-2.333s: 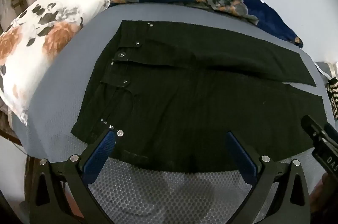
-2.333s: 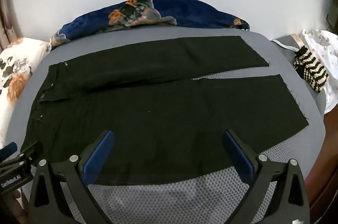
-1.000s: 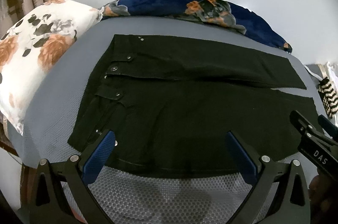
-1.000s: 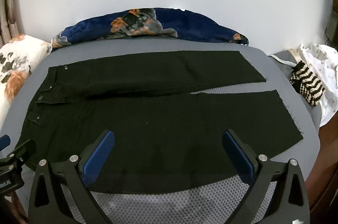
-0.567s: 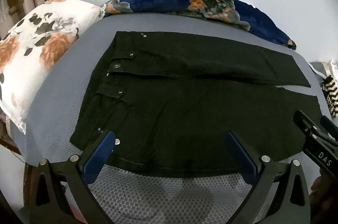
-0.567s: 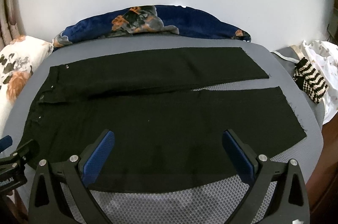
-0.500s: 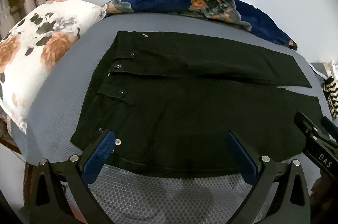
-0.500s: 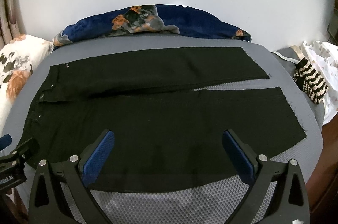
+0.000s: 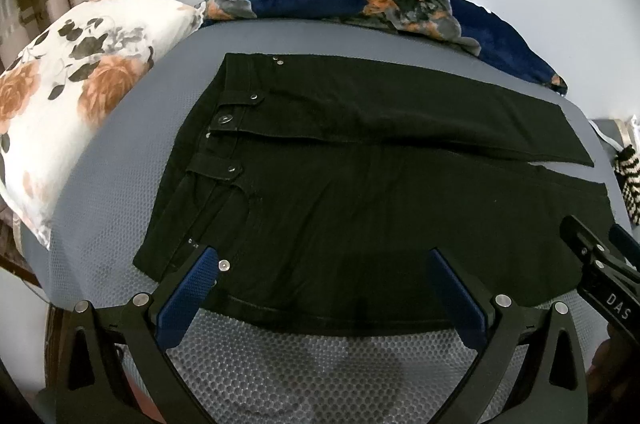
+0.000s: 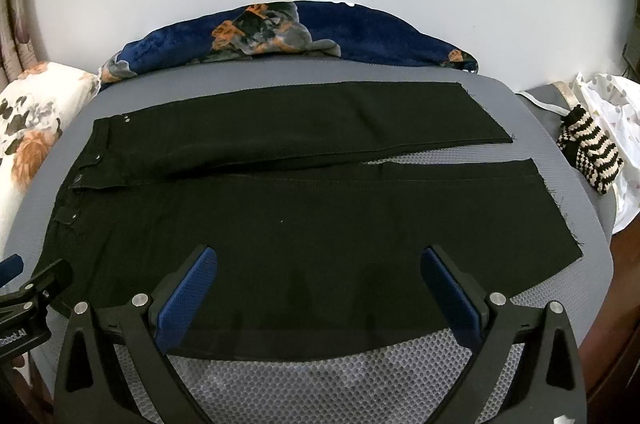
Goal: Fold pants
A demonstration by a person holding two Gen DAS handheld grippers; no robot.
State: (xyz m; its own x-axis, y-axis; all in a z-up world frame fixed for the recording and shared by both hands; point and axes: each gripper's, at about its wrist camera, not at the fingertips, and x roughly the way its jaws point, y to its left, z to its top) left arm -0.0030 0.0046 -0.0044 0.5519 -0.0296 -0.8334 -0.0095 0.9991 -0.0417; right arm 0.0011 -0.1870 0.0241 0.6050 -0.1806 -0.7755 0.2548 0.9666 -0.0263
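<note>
- While your left gripper (image 9: 320, 266) and right gripper (image 10: 318, 264) hover spread wide, both grip nothing.
- Your black pants (image 10: 304, 208) lie flat on the grey bed (image 10: 340, 380), waistband left, legs right, unfolded.

My left gripper (image 9: 322, 260) and right gripper (image 10: 320, 258) hover side by side, each with its 2 blue-padded fingers (image 9: 188, 290) spread wide, gripping nothing.

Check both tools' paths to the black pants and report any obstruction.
Nothing visible blocks either. The left tool and right tool hang open over the near edge of the flat black pants; only bare grey mesh mattress lies beneath.
</note>
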